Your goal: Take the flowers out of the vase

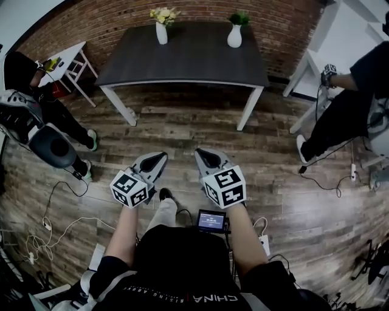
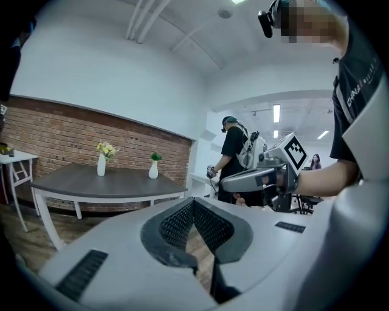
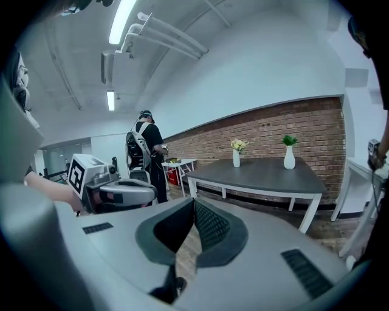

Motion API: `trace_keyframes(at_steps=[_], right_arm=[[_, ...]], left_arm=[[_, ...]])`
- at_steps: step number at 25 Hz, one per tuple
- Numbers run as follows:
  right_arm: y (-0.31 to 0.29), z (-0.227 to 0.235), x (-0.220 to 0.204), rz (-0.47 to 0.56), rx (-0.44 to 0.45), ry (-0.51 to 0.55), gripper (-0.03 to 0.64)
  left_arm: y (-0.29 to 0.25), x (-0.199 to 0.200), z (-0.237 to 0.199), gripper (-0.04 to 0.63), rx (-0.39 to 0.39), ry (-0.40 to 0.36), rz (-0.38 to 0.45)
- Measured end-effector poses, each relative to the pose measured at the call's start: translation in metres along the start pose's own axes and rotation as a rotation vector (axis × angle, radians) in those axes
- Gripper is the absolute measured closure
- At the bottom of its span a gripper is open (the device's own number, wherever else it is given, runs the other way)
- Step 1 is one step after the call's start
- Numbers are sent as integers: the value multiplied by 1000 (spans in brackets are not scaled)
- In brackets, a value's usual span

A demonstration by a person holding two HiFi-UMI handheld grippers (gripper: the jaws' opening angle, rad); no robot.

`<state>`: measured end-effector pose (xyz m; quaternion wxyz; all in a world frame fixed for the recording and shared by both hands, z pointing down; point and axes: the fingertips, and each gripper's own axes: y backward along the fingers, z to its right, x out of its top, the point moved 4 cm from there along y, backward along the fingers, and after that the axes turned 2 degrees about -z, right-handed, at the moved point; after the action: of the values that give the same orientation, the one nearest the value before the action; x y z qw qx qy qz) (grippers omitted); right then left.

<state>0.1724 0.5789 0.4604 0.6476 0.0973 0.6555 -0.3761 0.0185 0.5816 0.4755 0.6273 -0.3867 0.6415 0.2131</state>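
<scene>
Flowers are sitting in the white vase on the dark table; left gripper and right gripper are hovering well apart from it, both clenched empty.

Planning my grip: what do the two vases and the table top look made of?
Vase with yellow flowers: white, smooth, opaque, probably glazed ceramic, possibly plastic. Vase with green plant: same white smooth look. Table top: dark grey, matt, likely painted or laminated board.
</scene>
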Motion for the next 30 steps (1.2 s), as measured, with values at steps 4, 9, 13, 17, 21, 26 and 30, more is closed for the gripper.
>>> trace_keyframes(at_steps=[4, 9, 13, 17, 21, 26, 30], right_arm=[[-40, 19, 5, -15, -2, -5, 609], [-113, 40, 37, -23, -19, 5, 609], [-173, 60, 78, -26, -50, 1, 609], [-222, 75, 109, -17, -62, 9, 609], [-259, 88, 122, -33, -64, 2, 609], [-302, 115, 135, -42, -55, -8, 609], [-345, 149, 151, -35, -40, -10, 609]], left_arm=[[-16, -4, -42, 592, 6, 24, 6], [-38, 7, -127, 592, 9, 49, 22], [-55, 32, -200, 592, -6, 41, 31], [-72, 54, -261, 592, -16, 57, 62], [-87, 59, -300, 592, -29, 74, 63], [-114, 57, -341, 592, -27, 77, 29], [-147, 64, -381, 592, -24, 71, 17]])
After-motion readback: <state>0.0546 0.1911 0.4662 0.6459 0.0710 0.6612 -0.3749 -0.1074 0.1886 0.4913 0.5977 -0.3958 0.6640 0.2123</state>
